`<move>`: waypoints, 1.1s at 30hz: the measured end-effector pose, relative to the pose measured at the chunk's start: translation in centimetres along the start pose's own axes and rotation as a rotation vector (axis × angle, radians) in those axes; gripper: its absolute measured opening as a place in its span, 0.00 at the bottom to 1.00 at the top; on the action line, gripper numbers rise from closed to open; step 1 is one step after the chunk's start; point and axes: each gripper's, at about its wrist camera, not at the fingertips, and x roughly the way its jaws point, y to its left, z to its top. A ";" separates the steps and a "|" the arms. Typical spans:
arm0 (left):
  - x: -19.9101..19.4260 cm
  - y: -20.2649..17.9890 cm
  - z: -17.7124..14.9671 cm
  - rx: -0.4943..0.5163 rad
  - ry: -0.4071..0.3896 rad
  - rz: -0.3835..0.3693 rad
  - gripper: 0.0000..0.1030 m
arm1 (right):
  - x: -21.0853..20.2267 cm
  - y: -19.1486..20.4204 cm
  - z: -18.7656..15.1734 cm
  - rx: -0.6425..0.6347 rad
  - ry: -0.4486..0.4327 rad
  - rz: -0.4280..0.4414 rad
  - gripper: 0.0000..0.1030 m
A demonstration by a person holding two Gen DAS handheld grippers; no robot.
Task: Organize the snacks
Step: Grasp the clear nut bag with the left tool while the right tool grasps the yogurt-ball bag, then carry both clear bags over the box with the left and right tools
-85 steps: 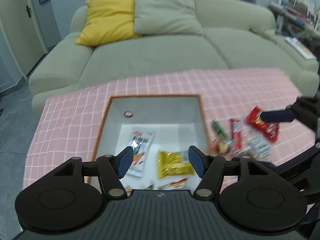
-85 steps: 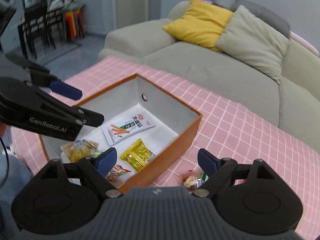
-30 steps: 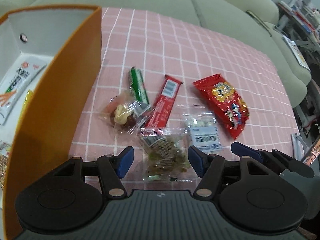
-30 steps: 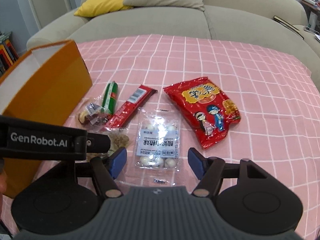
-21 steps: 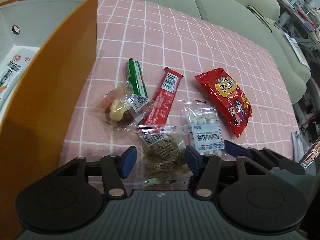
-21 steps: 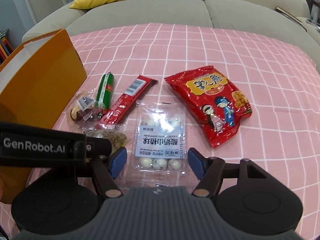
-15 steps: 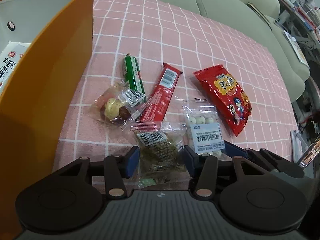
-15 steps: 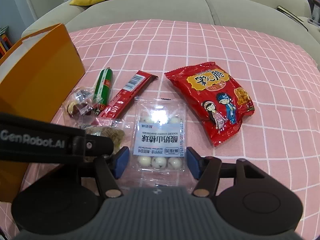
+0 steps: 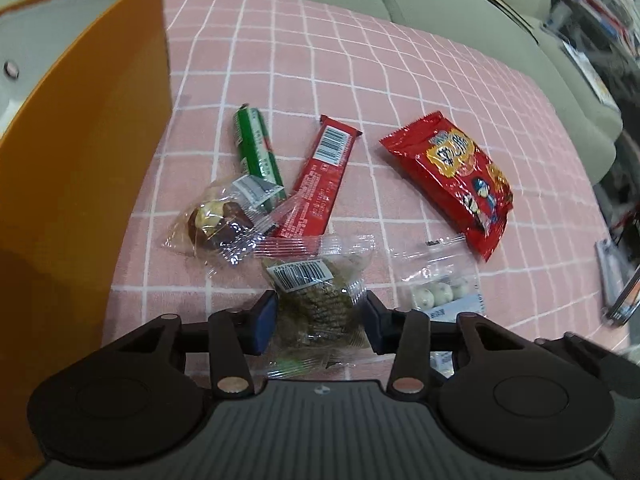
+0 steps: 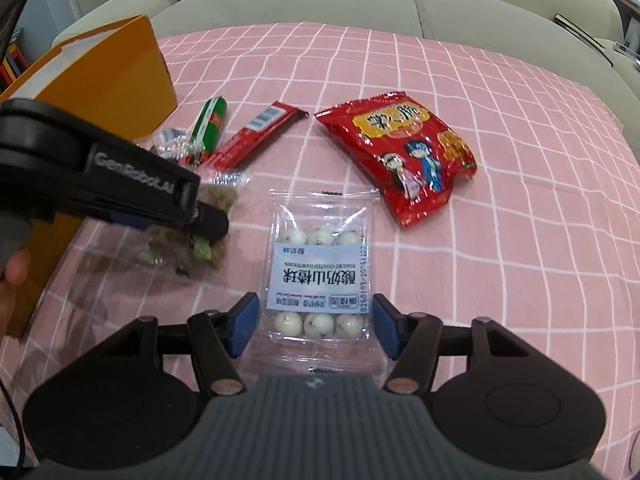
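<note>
Loose snacks lie on the pink checked cloth beside the orange box. My left gripper is open, its pads on either side of a clear packet of brown-green snack, which also shows in the right wrist view. My right gripper is open around the near end of a clear packet of white yogurt balls. Beyond lie a red chip bag, a red bar, a green sausage stick and a clear packet of nuts.
The orange box stands at the left, close to the left gripper. A beige sofa runs behind the table. Shelving and clutter stand at the far right.
Both grippers have come down from over the box to the loose snacks. The left jaws have narrowed around the brown-green packet; the right jaws have moved in around the yogurt-ball packet.
</note>
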 end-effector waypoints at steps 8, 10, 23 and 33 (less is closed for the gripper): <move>-0.2 -0.3 -0.4 0.090 -0.018 0.026 0.46 | 0.4 -0.3 0.1 -0.011 -0.047 0.006 0.63; -0.3 -0.1 -0.5 0.085 -0.017 0.026 0.46 | 0.6 -0.3 0.2 -0.022 -0.055 0.005 0.63; -2.3 0.3 -2.1 0.099 -0.008 0.040 0.45 | 1.0 0.5 0.7 -0.057 -0.042 -0.008 0.55; -7.1 0.8 -3.2 0.071 -0.033 0.014 0.45 | -2.3 1.3 -0.2 -0.015 -0.060 0.018 0.54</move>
